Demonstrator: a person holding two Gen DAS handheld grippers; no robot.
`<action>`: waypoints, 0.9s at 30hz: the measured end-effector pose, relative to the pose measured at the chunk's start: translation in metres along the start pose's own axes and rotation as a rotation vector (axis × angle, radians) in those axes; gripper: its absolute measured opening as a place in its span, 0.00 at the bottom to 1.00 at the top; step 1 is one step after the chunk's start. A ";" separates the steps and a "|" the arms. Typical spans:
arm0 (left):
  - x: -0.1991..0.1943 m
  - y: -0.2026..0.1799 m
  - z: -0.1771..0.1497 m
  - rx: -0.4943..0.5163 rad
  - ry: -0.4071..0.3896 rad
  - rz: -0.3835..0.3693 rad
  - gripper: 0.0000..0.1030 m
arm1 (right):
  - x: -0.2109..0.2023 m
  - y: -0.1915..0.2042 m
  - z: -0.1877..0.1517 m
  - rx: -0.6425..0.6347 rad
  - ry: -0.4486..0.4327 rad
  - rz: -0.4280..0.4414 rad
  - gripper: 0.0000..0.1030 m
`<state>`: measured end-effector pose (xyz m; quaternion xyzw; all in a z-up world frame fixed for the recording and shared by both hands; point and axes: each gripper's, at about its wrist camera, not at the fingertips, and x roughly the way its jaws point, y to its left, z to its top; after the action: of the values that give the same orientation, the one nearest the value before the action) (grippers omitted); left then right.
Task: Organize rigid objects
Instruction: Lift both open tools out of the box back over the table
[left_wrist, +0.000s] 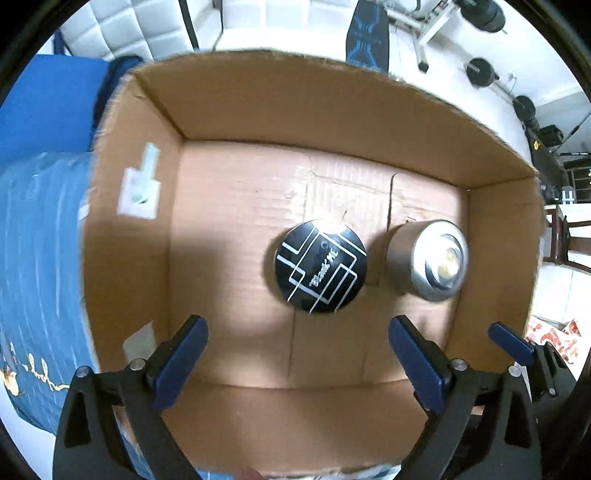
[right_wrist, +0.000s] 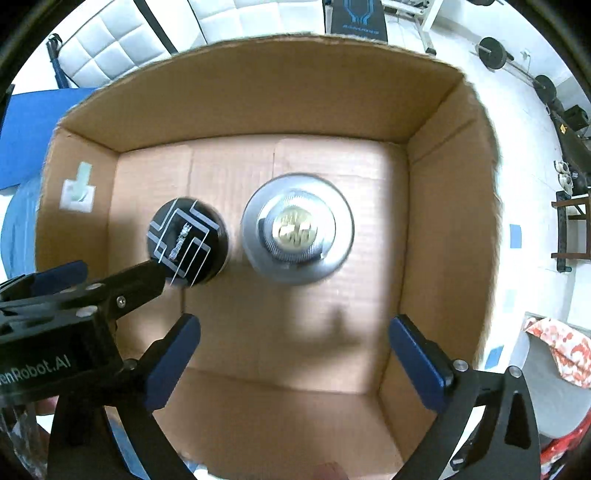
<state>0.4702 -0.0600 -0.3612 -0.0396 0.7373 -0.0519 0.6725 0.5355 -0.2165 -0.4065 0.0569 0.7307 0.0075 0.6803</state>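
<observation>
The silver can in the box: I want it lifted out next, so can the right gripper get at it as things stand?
Probably yes. The right gripper is open above the cardboard box, with the silver can upright ahead of it. The black can stands apart to its left, so nothing blocks the way.

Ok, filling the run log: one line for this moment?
left claw open | right claw open | black can, silver can upright in box

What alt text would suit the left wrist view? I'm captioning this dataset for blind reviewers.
An open cardboard box holds two upright cans side by side: a black-capped can and, to its right, a silver-topped can. The left gripper hangs open above the box, its blue fingers empty, with the right gripper's finger at the lower right edge.
</observation>
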 end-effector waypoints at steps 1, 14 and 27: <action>-0.006 0.000 -0.008 0.002 -0.024 0.003 0.97 | -0.006 0.001 -0.007 0.002 -0.015 -0.001 1.00; -0.105 -0.004 -0.103 0.047 -0.302 0.082 0.97 | -0.090 0.025 -0.093 0.023 -0.227 -0.072 1.00; -0.157 0.005 -0.166 0.067 -0.469 0.125 0.98 | -0.160 0.022 -0.168 0.028 -0.374 -0.071 1.00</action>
<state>0.3192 -0.0306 -0.1921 0.0176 0.5599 -0.0240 0.8280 0.3813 -0.1982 -0.2332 0.0411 0.5929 -0.0373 0.8033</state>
